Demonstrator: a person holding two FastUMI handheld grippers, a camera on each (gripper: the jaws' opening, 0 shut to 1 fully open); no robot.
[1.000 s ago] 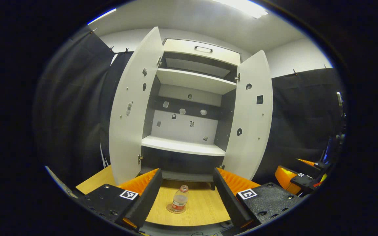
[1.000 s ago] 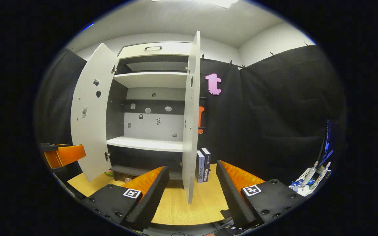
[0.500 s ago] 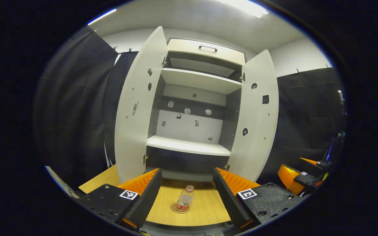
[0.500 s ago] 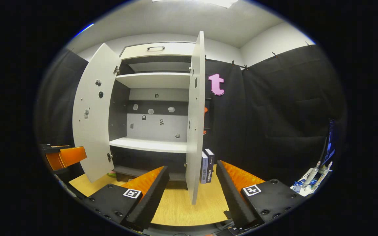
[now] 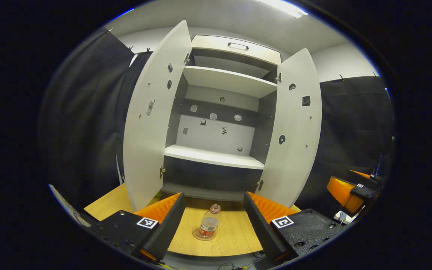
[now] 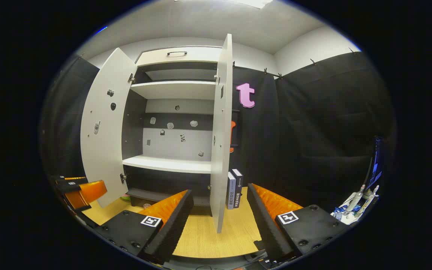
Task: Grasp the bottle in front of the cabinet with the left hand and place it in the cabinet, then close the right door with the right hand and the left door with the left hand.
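A small clear bottle (image 5: 209, 224) with a red label stands upright on a round coaster on the wooden table (image 5: 234, 236), in front of the white cabinet (image 5: 216, 157). My left gripper (image 5: 213, 221) is open, its fingers wide on either side of the bottle and still short of it. Both cabinet doors stand open: the left door (image 5: 152, 120) and the right door (image 5: 294, 131). My right gripper (image 6: 219, 217) is open and holds nothing; the right door's edge (image 6: 221, 131) stands straight ahead of it. The right gripper (image 5: 351, 189) also appears far right in the left gripper view.
Two dark books (image 6: 234, 189) stand upright on the table (image 6: 201, 240) just right of the right door. The cabinet has a white middle shelf (image 5: 214, 157) and an upper shelf (image 5: 227, 78). Clutter (image 6: 356, 202) lies at the far right.
The left gripper has moved closer to the cabinet and bottle, and the cabinet looms larger. The right gripper view has shifted only slightly.
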